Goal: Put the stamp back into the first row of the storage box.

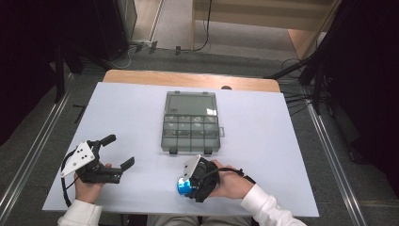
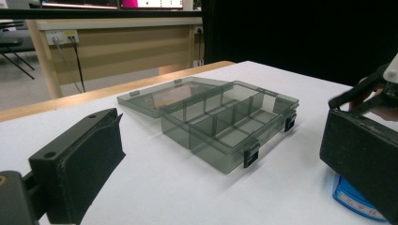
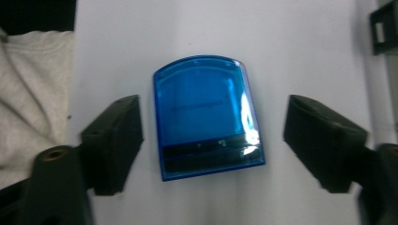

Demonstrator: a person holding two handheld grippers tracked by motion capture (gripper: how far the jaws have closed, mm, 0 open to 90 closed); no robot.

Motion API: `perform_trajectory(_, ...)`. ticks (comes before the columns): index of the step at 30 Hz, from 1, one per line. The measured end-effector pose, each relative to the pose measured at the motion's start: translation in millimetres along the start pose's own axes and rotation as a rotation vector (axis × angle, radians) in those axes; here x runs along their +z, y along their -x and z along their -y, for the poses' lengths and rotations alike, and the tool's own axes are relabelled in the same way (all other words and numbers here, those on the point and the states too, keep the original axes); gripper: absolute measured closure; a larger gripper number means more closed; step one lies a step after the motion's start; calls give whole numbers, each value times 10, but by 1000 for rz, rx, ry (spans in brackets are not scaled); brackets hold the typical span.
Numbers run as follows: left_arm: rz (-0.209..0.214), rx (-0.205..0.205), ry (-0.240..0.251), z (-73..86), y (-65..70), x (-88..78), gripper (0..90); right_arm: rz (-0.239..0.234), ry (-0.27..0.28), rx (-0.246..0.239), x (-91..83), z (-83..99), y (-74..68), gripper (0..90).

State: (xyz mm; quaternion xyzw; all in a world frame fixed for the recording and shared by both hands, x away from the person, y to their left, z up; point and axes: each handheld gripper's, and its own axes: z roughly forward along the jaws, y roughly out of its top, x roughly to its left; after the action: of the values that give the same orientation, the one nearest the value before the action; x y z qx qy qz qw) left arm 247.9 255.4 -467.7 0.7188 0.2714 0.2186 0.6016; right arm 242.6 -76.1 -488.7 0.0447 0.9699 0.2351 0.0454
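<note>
Blue case half under right tool

A blue plastic case lies between the right tool's parted, untouching jaws.

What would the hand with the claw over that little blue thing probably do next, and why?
Probably close the right claw on the blue case. The case lies flat on the white table between the two pads, with a gap showing on each side, so nothing grips it yet. The open compartment box sits just beyond, a likely place for it once lifted.
</note>
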Motion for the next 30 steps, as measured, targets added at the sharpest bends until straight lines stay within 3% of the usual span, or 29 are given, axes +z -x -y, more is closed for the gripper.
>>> perform_trajectory(14, -2, -5, 0, 3, -13, -4, 0, -27, -45, -41, 78, -11, 9, 410)
perform_trajectory(23, 1, -7, 5, 1, -14, -9, 0, -76, -37, 3, 42, -14, 73, 420)
perform_trajectory(30, 3, -12, 13, -3, -12, -15, 0, -90, 0, 25, -145, -65, 159, 420)
